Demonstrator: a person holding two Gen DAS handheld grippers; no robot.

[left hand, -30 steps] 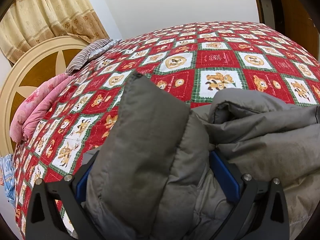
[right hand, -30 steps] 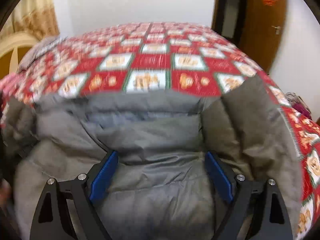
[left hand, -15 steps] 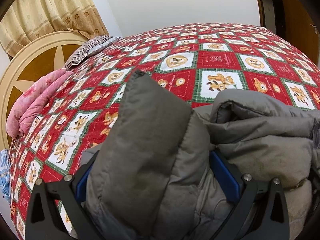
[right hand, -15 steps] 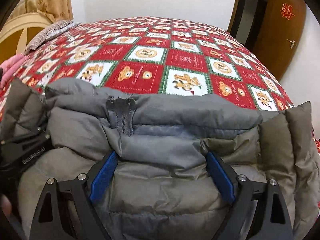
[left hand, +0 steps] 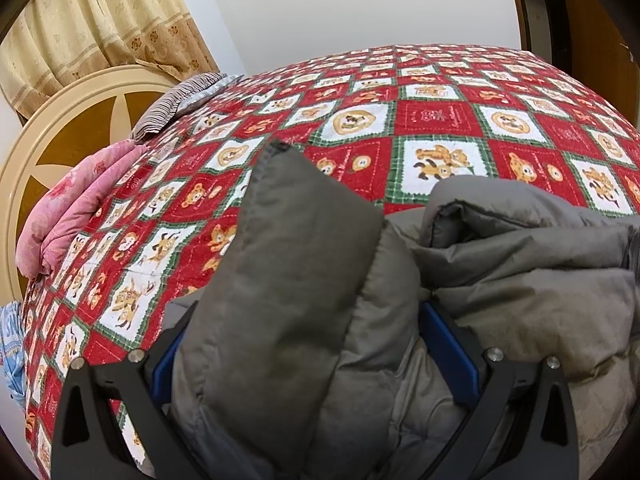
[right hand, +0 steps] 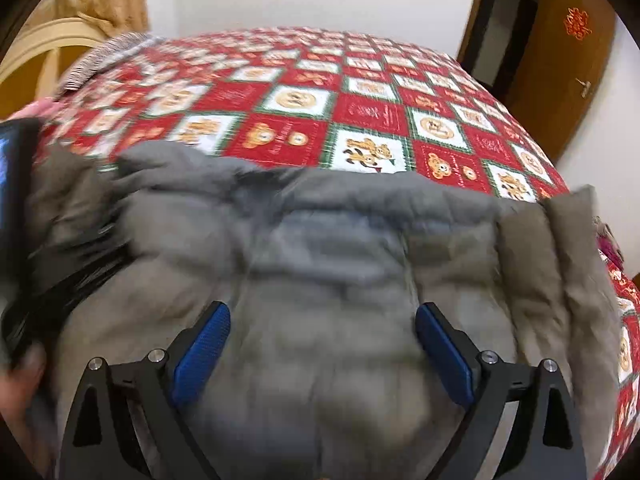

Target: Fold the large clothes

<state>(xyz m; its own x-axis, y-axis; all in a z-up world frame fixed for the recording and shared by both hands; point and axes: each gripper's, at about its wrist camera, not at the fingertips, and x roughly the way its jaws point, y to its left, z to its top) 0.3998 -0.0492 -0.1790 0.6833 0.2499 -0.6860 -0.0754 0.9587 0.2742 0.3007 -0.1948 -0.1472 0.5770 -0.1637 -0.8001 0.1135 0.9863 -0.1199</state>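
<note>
A grey padded jacket (left hand: 520,264) lies bunched on the near part of a bed with a red patchwork bear quilt (left hand: 432,116). My left gripper (left hand: 312,344) stands wide open, with a thick upright fold of the jacket (left hand: 292,272) bulging between its blue pads. In the right wrist view the jacket (right hand: 320,240) is blurred and fills the lower frame. My right gripper (right hand: 322,340) is open, its pads spread over the fabric, which lies between them. The left gripper's body (right hand: 16,184) shows at the left edge.
A round cream and brown headboard (left hand: 60,128) stands at the left, with a pink folded blanket (left hand: 80,200) and a striped pillow (left hand: 176,100) beside it. A beige curtain (left hand: 80,20) hangs behind. A brown door (right hand: 560,60) is at the right. The far quilt is flat.
The right gripper view has shifted and turned blurry, with the jacket edge moving lower and farther across the bed. The left gripper's view has drifted slightly, the fold still between its pads.
</note>
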